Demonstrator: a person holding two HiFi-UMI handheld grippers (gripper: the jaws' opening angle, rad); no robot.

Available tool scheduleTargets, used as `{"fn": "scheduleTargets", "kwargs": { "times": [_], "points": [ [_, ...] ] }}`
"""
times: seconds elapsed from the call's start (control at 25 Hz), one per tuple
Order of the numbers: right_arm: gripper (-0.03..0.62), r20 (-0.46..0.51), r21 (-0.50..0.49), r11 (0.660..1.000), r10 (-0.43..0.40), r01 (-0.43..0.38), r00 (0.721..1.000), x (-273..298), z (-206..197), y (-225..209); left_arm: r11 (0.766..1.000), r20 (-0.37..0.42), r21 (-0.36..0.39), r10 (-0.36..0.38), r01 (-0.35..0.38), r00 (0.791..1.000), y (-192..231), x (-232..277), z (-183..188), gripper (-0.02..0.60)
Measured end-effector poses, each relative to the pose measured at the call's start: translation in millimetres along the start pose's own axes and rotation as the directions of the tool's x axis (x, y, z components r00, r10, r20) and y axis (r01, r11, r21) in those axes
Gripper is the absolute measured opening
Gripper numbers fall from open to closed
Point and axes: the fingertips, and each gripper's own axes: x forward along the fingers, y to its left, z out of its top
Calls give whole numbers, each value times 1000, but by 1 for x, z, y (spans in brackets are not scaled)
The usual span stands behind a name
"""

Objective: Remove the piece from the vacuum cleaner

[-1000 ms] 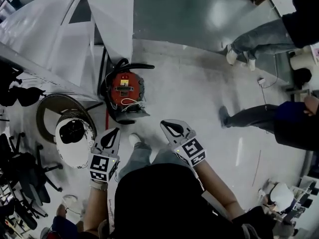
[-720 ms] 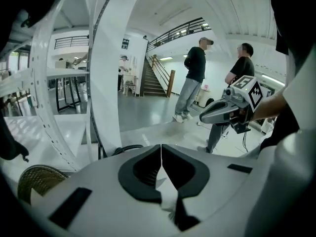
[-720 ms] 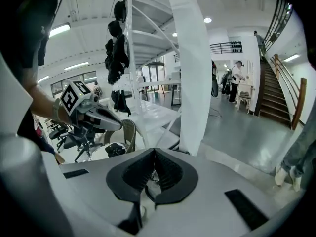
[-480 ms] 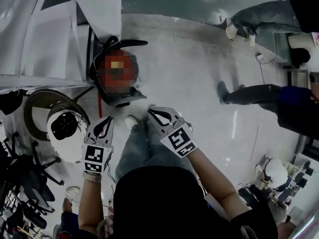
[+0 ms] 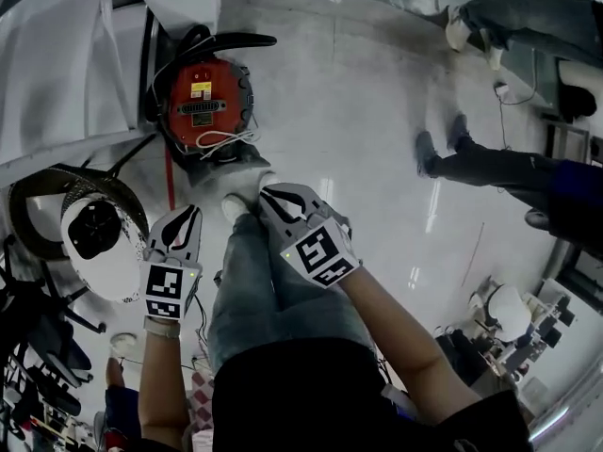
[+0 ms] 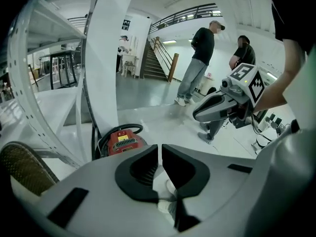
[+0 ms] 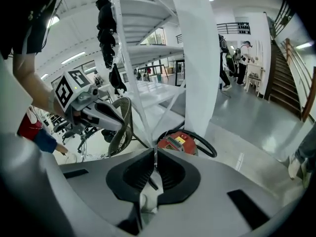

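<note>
We carry the left hand-held gripper [image 5: 190,212] and right hand-held gripper [image 5: 267,194] closed and empty; the vacuum cleaner [image 5: 200,102] ahead seems beyond reach.

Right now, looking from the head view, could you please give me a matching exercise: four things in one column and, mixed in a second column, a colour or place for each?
Things:
1. vacuum cleaner
2. hose
3. left gripper
4. right gripper

Colour or place:
a. over the person's jeans leg
b. red, on the floor
c. black, curving along the cleaner's far side
d. beside the white round object with a dark hole

Pairs: 1-b, 2-c, 3-d, 4-a
</note>
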Motion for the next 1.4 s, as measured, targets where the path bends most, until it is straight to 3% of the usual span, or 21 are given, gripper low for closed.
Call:
{"fn": "scheduleTargets", "kwargs": {
  "times": [0.28, 0.48, 0.96, 1.2, 1.4],
  "points": [
    [32, -55, 15, 999, 31, -30, 998, 63, -47, -31, 1000, -57, 9, 13, -13, 998, 19, 66, -42, 26],
    [51, -132, -27, 997, 61, -65, 989, 104, -90, -45, 1000, -117, 27, 14, -11, 993, 32, 114, -78, 98],
    [64, -235, -71, 984, 144, -164, 961, 194, -177, -65, 1000, -227, 13, -3, 6, 974, 45, 202, -163, 101],
    [66, -277, -90, 976, 167, -199, 946, 231, -208, -64, 996, -265, 86, 20, 3, 964, 53, 237, -196, 101],
    [67, -304, -110, 967, 186, -228, 934, 253, -229, -67, 995, -326, 101, 37, -4, 945, 59, 262, -223, 101]
  ]
}}
